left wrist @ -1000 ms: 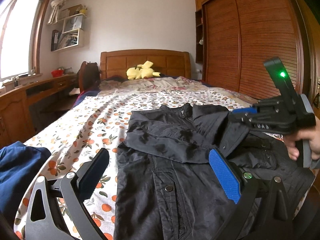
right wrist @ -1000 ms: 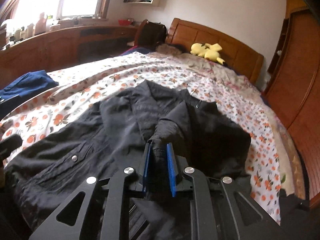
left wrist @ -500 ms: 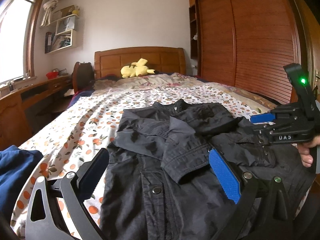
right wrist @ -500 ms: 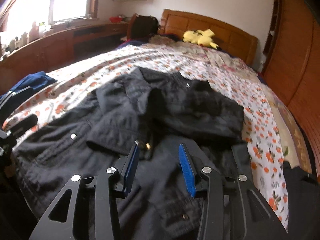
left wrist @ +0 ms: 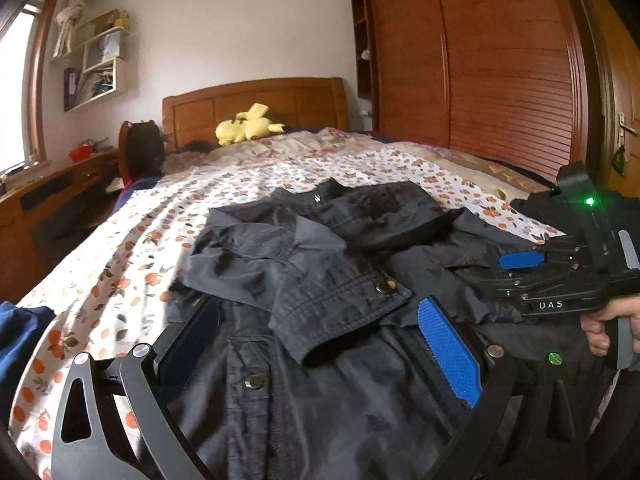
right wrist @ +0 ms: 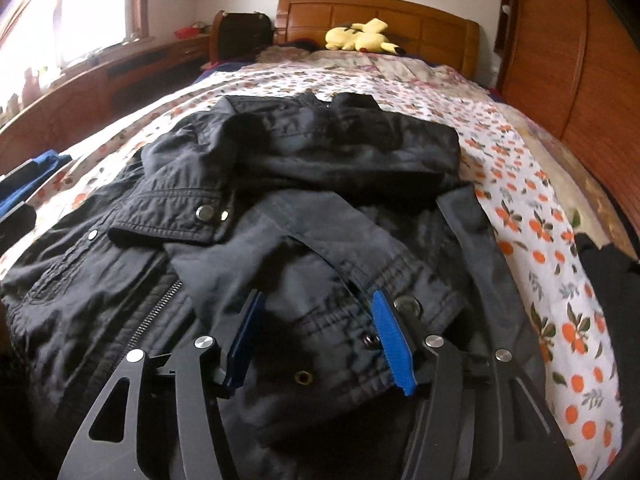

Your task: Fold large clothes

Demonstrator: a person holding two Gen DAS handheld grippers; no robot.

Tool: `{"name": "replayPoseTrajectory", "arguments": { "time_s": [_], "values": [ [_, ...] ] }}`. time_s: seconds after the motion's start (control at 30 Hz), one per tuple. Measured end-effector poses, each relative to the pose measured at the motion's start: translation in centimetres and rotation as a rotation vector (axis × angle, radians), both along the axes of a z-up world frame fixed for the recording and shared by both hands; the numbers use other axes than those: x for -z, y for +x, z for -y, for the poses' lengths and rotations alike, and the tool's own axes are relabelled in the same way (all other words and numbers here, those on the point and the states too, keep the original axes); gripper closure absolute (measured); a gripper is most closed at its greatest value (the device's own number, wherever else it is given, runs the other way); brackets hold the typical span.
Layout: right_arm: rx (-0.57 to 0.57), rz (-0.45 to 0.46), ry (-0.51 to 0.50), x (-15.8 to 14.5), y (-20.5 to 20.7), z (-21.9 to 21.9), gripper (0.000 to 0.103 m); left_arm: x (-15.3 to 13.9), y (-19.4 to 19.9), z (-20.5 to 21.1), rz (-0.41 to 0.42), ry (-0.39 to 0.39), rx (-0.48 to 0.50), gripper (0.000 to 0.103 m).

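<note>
Jacket (left wrist: 320,320) lies spread front-up on the bed (left wrist: 132,240), collar toward the headboard, with both sleeves now folded across its chest. A second ago the right gripper (right wrist: 316,340) was clamped on the right sleeve's cuff; its jaws have just been opening, and that cuff (right wrist: 360,320) now rests flat on the jacket front, between the parted pads but not pinched by them. The left sleeve's cuff (left wrist: 340,300) lies crossed over the chest too, snap button up, just ahead of the left gripper (left wrist: 320,344), whose jaws stand wide apart over the fabric, as they did a second ago, holding nothing. Both grippers have come lower and nearer the cloth than before. So the sleeve fold looks done and released; I judge the next stage is taking the hem or a side to fold the body over.
</note>
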State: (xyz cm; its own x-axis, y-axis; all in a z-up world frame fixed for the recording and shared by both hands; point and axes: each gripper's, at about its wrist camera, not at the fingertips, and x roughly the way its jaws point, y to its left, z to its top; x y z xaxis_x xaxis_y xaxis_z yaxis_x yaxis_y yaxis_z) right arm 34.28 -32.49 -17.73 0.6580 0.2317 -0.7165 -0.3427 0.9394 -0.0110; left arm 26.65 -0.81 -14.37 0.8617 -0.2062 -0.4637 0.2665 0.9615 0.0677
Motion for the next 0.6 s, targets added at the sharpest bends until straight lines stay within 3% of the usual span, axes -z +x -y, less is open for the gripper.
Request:
{"name": "replayPoseTrajectory", "arguments": {
  "time_s": [0.27,0.5,0.6],
  "values": [
    [-0.004,0.031,0.060,0.0,-0.9,1.2,0.047,1.9,1.2,2.5,-0.049,0.039,0.033,0.002],
    [-0.033,0.040,0.085,-0.3,-2.2,2.2,0.047,1.7,2.5,4.8,-0.056,0.075,0.053,0.003],
    [-0.040,0.041,0.089,-0.3,-2.6,2.8,0.047,1.6,4.0,6.4,-0.088,0.103,0.062,0.013]
  ]
}}
